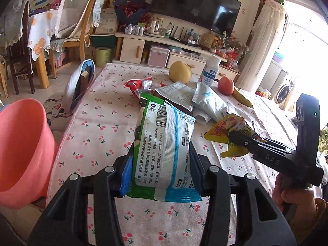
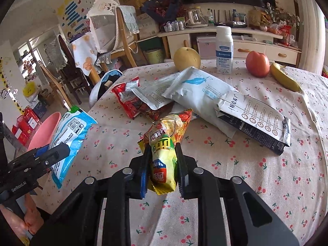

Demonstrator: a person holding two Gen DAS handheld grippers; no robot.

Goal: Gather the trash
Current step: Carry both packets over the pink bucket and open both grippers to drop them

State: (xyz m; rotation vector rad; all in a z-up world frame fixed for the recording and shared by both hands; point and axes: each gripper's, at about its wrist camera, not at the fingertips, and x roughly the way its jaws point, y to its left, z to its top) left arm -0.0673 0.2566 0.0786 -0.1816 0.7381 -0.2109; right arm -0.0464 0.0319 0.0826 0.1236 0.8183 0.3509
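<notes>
Fingers of the left gripper point(image 1: 162, 160) clamp a wipes packet point(image 1: 164, 135) and those of the right gripper point(image 2: 162, 162) a yellow snack wrapper point(image 2: 164, 143); each lies lengthwise away from its camera, lifted above the cherry-print tablecloth point(image 2: 266, 174), near the pink bin point(image 1: 22, 143).

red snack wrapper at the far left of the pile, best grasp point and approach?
Judging from its pose, pinch the red snack wrapper at its left edge, coming from the left over bare tablecloth. Its right side is tucked under the grey sachet, while the crumpled left end stands free.
</notes>
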